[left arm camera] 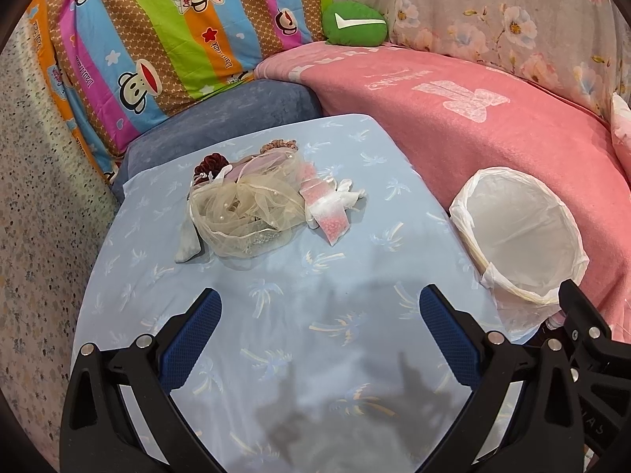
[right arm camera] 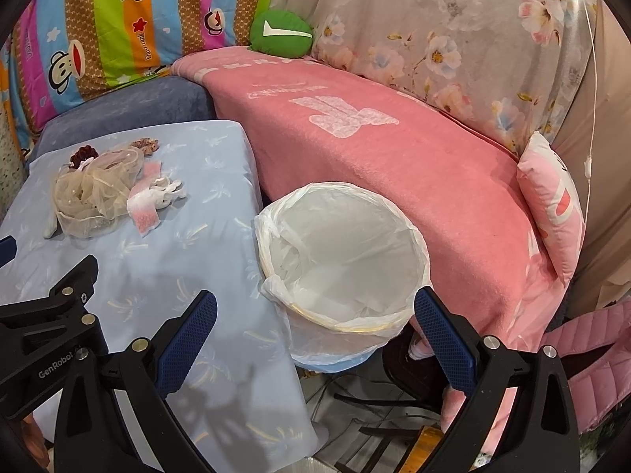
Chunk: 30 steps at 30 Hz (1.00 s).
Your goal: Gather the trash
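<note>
A pile of trash lies on the light blue table: a cream tulle bundle with pearls, a dark red scrunchie, a pink-and-white packet and a grey pouch. The pile also shows in the right wrist view. A bin lined with a white bag stands right of the table, in front of the pink blanket; it also shows in the right wrist view. My left gripper is open and empty above the table's near half. My right gripper is open and empty just before the bin.
A pink blanket covers the sofa behind the bin. A green cushion, a striped monkey-print quilt and a floral sheet stand at the back. A blue-grey cushion lies behind the table. Chair legs show below the bin.
</note>
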{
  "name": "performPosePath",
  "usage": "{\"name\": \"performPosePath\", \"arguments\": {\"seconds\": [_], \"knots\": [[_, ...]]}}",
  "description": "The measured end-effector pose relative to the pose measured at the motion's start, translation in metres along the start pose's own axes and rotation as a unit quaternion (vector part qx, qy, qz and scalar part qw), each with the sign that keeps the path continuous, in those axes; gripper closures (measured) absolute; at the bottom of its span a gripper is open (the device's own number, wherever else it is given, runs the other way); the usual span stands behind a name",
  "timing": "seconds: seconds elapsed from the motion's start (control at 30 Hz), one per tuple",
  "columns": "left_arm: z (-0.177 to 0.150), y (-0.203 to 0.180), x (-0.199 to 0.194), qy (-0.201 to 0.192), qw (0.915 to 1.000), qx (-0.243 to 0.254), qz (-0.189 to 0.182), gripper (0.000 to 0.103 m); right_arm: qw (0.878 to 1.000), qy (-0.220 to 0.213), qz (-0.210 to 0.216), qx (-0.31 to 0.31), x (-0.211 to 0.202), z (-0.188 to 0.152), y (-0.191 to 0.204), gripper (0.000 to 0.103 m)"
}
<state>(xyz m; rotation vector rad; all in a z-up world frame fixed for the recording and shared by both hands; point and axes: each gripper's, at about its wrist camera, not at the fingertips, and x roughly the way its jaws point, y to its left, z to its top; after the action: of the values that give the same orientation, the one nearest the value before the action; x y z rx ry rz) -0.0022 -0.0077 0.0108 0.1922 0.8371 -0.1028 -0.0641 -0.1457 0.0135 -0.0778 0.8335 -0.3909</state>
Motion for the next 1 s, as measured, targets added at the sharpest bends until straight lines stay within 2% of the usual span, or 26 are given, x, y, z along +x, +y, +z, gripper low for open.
{"name": "performPosePath", "arguments": {"seconds": [1.0], "knots": [[-0.002, -0.0015, -0.0019, -0.006, 1.0, 0.0, -0.007, 0.007, 1.0, -0.001, -0.002, 0.0, 0.0011, 0.0004, -0.0001, 0.006]]}}
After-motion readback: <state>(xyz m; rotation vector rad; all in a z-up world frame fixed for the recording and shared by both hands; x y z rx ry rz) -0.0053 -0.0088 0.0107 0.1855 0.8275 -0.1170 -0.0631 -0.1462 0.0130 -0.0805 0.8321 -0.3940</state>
